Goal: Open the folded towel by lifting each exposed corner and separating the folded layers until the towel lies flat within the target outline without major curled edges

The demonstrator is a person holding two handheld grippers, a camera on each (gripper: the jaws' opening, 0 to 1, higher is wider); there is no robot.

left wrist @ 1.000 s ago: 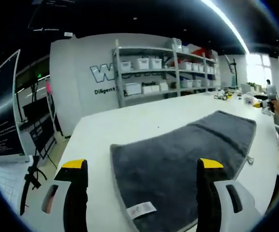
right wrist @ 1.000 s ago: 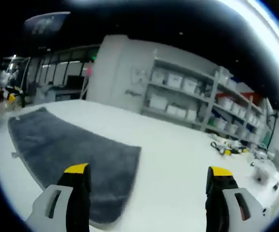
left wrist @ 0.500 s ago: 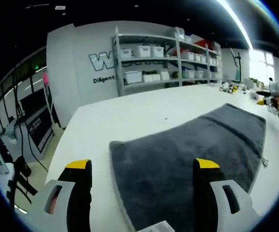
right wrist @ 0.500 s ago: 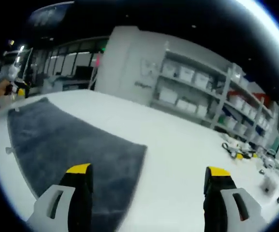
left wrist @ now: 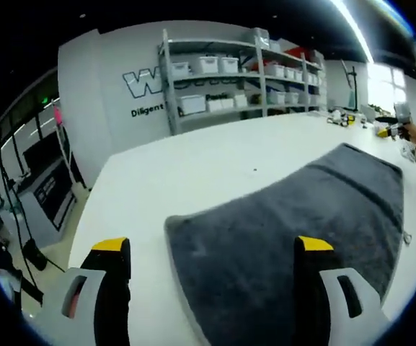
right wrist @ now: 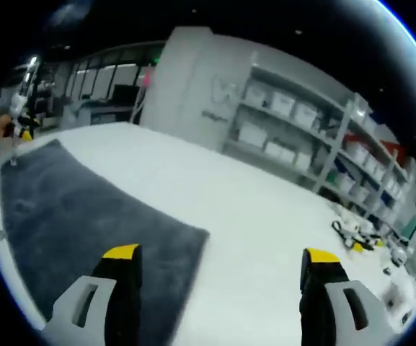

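A dark grey towel [left wrist: 287,231] lies spread on the white table [left wrist: 193,173], its near left corner between my left gripper's jaws. My left gripper [left wrist: 211,249] is open above that corner, holding nothing. In the right gripper view the same towel [right wrist: 85,223] stretches from the left edge to a corner near the middle. My right gripper [right wrist: 218,256] is open over the towel's end and the bare table [right wrist: 251,216], nothing between its fingers. The other gripper [left wrist: 399,126] shows at the far right of the left gripper view, and the left one [right wrist: 20,94] at the far left of the right gripper view.
Metal shelves [left wrist: 236,72] with white bins stand against the back wall beyond the table. Small tools and parts [right wrist: 352,234] lie on the table's far right. A monitor and a stand [left wrist: 38,194] sit off the table's left edge.
Both views have shifted and tilted down toward the table. The towel's white label near the left gripper's jaws has left the view. The towel itself lies as before.
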